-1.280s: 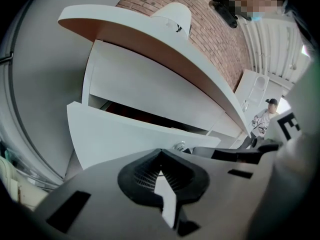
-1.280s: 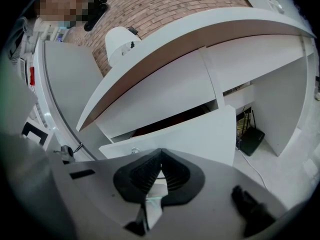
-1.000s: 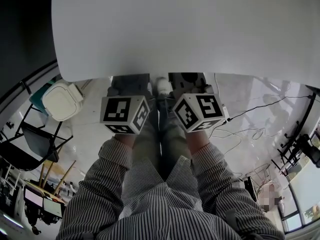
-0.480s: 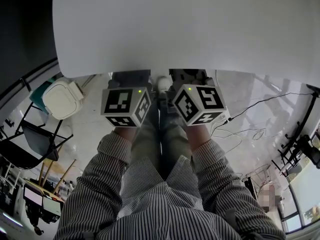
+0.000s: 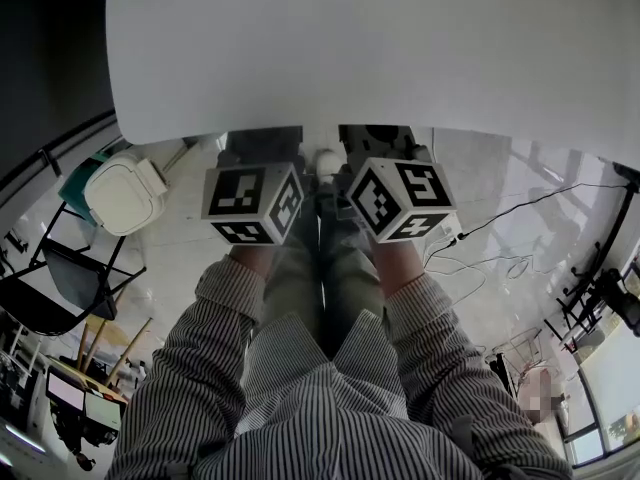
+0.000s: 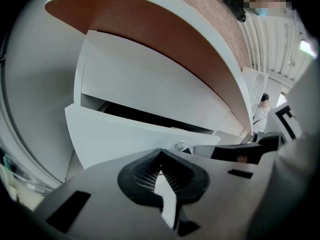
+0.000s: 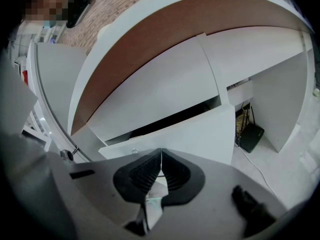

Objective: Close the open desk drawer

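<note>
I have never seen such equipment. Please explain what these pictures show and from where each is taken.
A person in a striped shirt stands at a white desk, holding a two-jaw gripper in each hand. The head view looks down from the person's head; the cubes with square markers are parts of the grippers. The other views come from cameras on the left gripper and the right gripper; both face the partly open drawer under the desk. Both pairs of jaws are together, holding nothing. The desk's visible top is bare.
</note>
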Available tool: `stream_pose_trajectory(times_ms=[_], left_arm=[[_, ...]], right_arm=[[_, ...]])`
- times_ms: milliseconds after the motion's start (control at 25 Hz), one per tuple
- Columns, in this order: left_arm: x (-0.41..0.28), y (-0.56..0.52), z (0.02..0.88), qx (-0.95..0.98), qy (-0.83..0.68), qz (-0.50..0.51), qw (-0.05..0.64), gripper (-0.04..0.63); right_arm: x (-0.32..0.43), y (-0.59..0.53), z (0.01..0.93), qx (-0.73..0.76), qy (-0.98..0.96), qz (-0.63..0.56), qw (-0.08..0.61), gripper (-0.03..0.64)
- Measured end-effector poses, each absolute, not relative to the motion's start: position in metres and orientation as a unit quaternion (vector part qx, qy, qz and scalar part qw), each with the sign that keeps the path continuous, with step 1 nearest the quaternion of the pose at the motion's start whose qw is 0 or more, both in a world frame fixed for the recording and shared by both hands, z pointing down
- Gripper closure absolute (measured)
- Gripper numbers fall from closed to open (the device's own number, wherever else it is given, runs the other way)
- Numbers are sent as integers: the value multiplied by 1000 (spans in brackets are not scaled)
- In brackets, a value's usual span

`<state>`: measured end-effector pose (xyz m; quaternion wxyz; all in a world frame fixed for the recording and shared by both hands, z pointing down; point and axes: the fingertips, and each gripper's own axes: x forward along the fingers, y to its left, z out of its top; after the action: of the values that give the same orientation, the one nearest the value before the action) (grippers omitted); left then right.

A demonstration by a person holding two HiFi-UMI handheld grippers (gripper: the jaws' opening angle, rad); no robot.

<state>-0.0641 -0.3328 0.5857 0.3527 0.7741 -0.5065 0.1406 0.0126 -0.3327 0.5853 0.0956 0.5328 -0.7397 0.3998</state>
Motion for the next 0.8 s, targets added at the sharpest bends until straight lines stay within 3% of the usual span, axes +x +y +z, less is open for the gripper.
stream_pose_trajectory(times_ms=[800], left_arm=[[-60, -304, 530, 791, -518, 107, 308, 583]], right_arm=[[28, -301, 537, 547, -751, 363, 67, 600]])
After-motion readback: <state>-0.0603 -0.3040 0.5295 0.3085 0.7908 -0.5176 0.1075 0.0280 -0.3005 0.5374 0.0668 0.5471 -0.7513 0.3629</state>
